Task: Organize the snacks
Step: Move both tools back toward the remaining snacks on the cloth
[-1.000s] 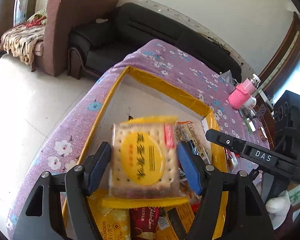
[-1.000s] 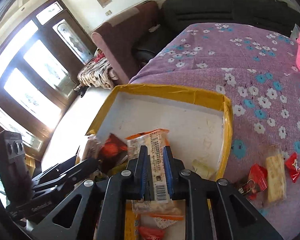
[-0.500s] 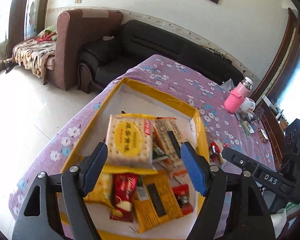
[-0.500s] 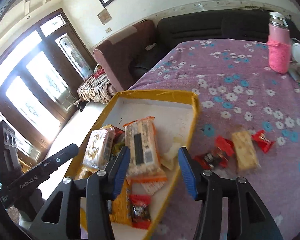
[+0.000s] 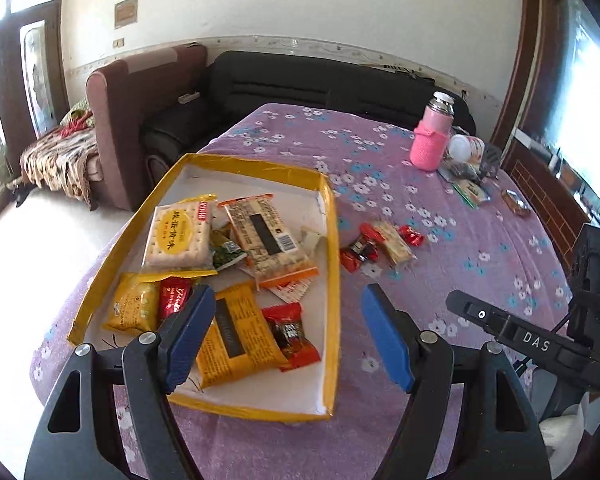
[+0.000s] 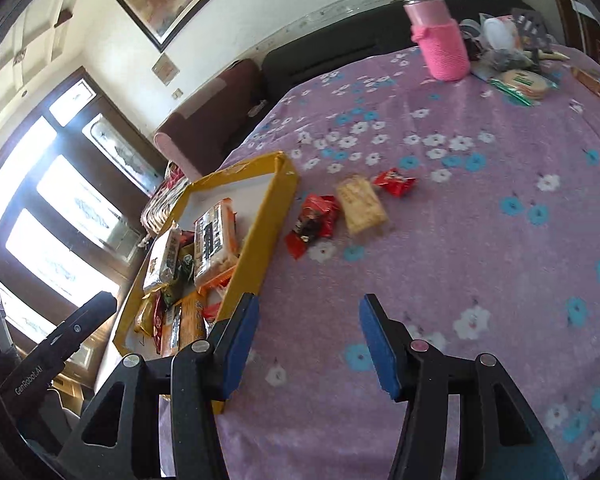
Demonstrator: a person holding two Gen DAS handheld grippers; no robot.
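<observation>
A shallow yellow-rimmed box on the purple flowered table holds several snack packets, among them a yellow cracker pack and an orange-edged biscuit pack. Three snacks lie on the cloth right of the box: a red wrapped candy, a pale cracker pack and a small red candy. My left gripper is open and empty above the box's near end. My right gripper is open and empty over the cloth, right of the box.
A pink-sleeved bottle and small clutter stand at the table's far right. A brown armchair and a black sofa lie beyond the far edge. The table's left edge drops to the white floor.
Both grippers opened, left the cracker pack and the biscuit pack in the box, and pulled back and up. The right one swung right, over the cloth.
</observation>
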